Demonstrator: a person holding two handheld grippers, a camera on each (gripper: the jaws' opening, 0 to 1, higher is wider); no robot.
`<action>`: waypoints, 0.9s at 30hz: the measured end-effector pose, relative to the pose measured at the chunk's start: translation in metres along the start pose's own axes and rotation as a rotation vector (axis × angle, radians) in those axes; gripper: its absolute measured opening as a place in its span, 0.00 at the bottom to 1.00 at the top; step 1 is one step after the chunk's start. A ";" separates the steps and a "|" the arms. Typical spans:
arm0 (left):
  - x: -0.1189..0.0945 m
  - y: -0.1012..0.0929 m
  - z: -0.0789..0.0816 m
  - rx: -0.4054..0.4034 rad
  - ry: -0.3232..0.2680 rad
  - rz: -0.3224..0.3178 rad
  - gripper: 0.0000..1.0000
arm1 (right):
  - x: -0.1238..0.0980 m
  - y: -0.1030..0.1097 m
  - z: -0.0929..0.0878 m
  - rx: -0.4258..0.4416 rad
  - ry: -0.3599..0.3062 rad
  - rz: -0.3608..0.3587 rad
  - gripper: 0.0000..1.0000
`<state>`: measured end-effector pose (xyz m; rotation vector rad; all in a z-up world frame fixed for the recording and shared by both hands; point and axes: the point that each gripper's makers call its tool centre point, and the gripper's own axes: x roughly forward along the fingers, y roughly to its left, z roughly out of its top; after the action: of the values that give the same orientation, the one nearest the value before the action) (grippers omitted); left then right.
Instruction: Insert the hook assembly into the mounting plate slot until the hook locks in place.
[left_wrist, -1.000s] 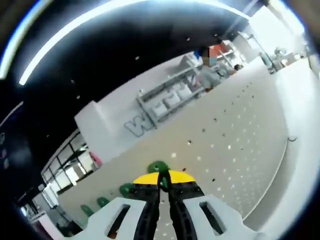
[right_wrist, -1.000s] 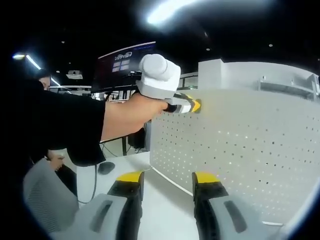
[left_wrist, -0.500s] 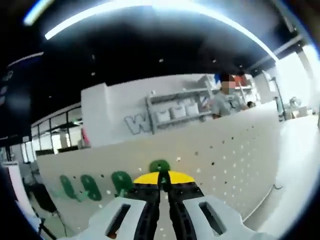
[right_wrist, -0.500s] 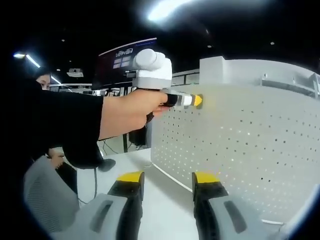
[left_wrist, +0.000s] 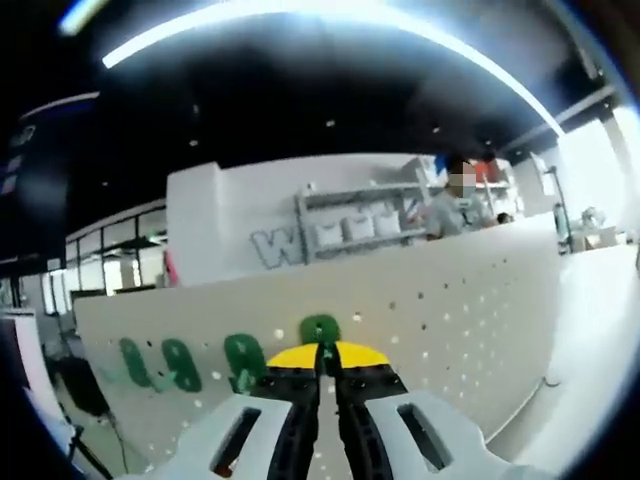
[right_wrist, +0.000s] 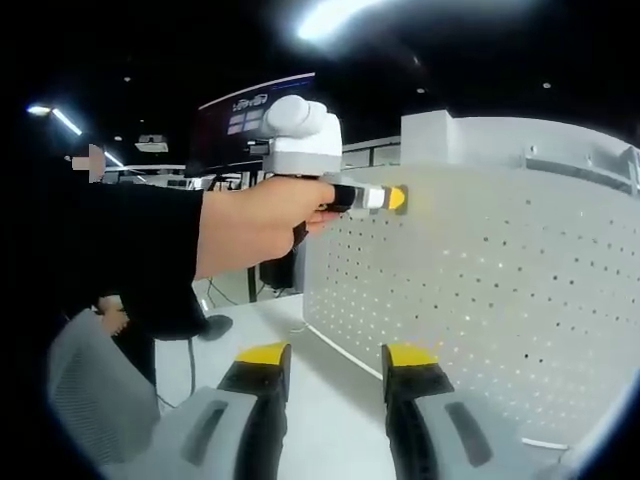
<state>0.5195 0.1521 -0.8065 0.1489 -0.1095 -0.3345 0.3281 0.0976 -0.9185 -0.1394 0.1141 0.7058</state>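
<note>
The left gripper (left_wrist: 327, 362), with yellow-tipped black jaws pinched nearly together, holds a small green hook piece (left_wrist: 320, 330) right against the white perforated mounting panel (left_wrist: 470, 320). Three more green hooks (left_wrist: 185, 362) sit on the panel to its left. In the right gripper view, the right gripper (right_wrist: 333, 360) stands with its jaws wide apart and holding nothing, above a white tabletop (right_wrist: 330, 410), near the panel's foot. A hand (right_wrist: 262, 222) presses the left gripper to the panel's upper edge.

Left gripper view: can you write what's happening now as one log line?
left gripper: jaws shut on green hook | at white pegboard | right gripper: open, holds nothing | lock: cannot tell
</note>
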 end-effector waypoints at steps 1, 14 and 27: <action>-0.001 0.000 0.000 0.007 0.001 -0.001 0.04 | 0.000 0.000 0.000 0.000 -0.001 0.001 0.34; 0.001 -0.001 0.000 0.080 0.021 0.017 0.02 | 0.002 0.003 0.000 0.000 -0.001 0.011 0.34; 0.009 0.001 -0.002 0.219 0.057 0.047 0.03 | 0.001 0.002 0.001 0.006 -0.004 0.012 0.34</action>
<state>0.5290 0.1502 -0.8073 0.3719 -0.0926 -0.2701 0.3275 0.0998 -0.9181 -0.1314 0.1133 0.7177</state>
